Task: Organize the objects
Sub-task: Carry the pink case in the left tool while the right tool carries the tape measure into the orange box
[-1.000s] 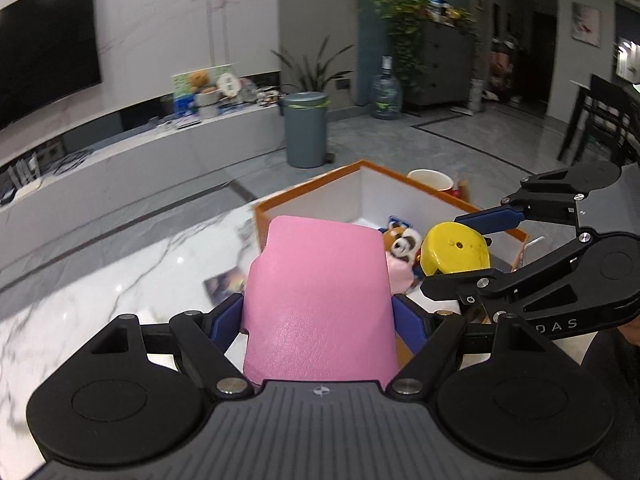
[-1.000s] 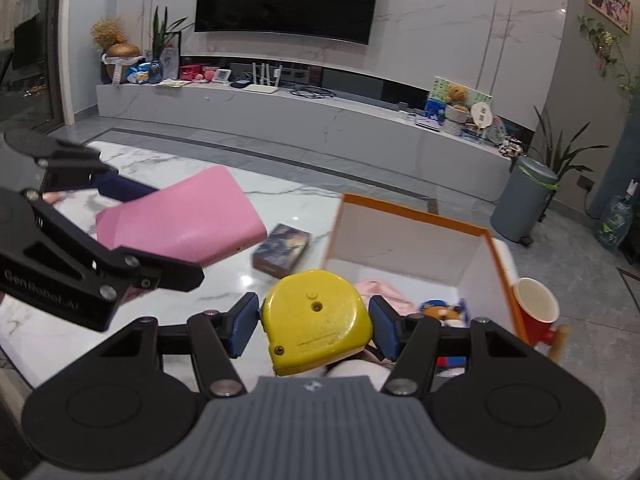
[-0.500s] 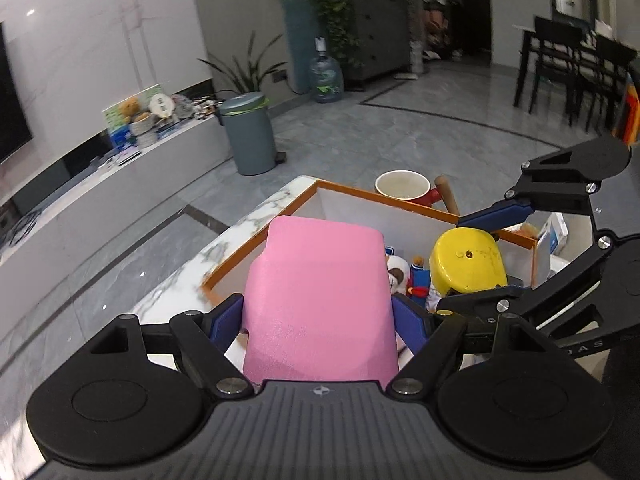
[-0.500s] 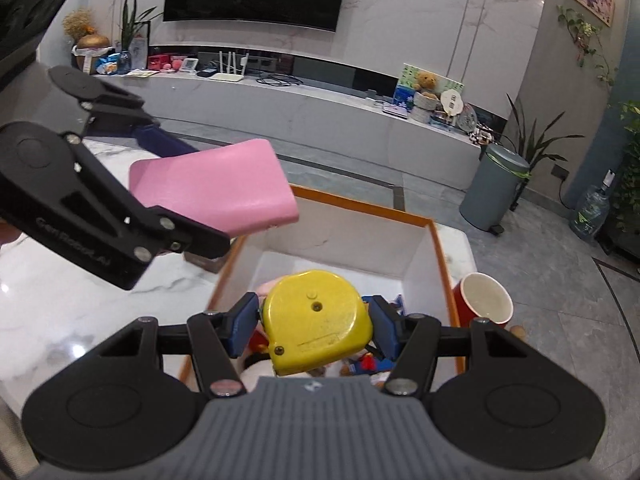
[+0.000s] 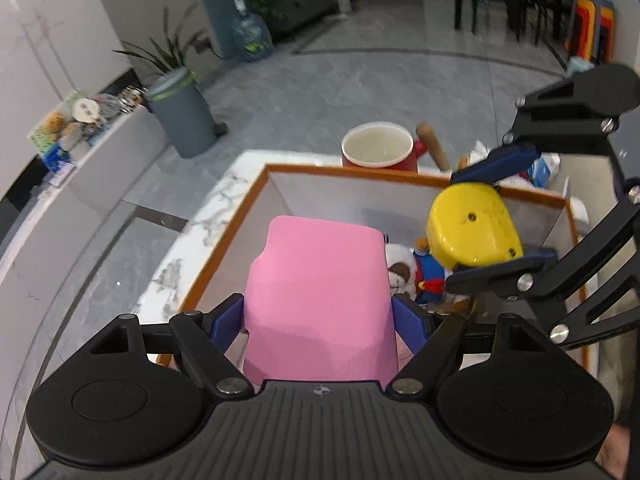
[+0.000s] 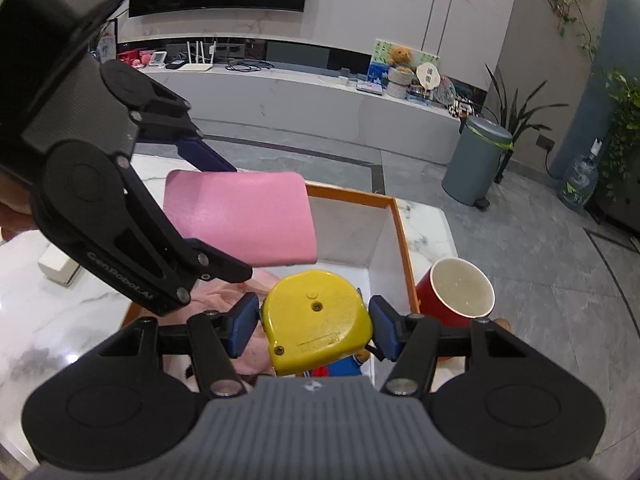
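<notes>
Left wrist view: pink case (image 5: 320, 296) clamped flat across its width by the left gripper (image 5: 318, 322), jaws spread wide to span it, held over the near left part of the orange-rimmed box (image 5: 244, 216). Yellow tape measure (image 5: 472, 226) at 2 o'clock from the case, pinched by the right gripper (image 6: 314, 326) at a narrower set, also above the box interior. Both tilted nose-down, likely for release into the box. Plush toy (image 5: 400, 264) and blue-clad figure (image 5: 430, 280) already inside. Red mug (image 5: 378, 148) outside the far rim, on the marble table (image 5: 200, 240).
</notes>
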`<action>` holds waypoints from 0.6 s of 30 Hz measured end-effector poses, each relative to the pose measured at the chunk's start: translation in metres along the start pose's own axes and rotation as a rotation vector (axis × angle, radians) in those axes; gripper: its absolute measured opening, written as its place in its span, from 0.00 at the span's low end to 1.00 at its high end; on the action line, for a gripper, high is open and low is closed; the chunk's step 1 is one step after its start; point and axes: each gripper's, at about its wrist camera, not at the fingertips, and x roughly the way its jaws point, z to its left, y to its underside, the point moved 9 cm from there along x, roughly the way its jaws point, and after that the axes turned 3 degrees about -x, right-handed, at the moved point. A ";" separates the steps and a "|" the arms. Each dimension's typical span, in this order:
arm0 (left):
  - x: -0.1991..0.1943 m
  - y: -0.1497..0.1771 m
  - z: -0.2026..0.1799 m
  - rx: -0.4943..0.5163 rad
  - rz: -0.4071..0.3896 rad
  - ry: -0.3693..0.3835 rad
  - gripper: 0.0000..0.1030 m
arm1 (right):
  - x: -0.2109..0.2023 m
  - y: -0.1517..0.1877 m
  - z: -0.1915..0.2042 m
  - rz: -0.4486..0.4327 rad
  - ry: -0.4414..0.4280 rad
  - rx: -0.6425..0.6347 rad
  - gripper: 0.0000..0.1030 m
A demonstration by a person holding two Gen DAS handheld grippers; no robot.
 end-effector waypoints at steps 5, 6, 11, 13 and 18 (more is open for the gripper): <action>0.023 0.004 0.009 0.050 0.068 -0.003 0.88 | 0.019 0.002 -0.008 0.028 0.003 0.018 0.60; 0.026 0.005 0.011 0.049 0.076 -0.002 0.88 | 0.024 0.002 -0.010 0.032 0.002 0.022 0.60; 0.038 0.013 0.017 0.094 0.139 0.023 0.88 | 0.041 -0.002 -0.012 0.044 0.002 0.028 0.60; 0.041 0.015 0.018 0.112 0.162 0.037 0.88 | 0.046 -0.005 -0.012 0.047 0.004 0.023 0.60; 0.055 0.014 0.024 0.131 0.217 0.082 0.88 | 0.062 -0.013 -0.014 0.063 -0.005 0.022 0.60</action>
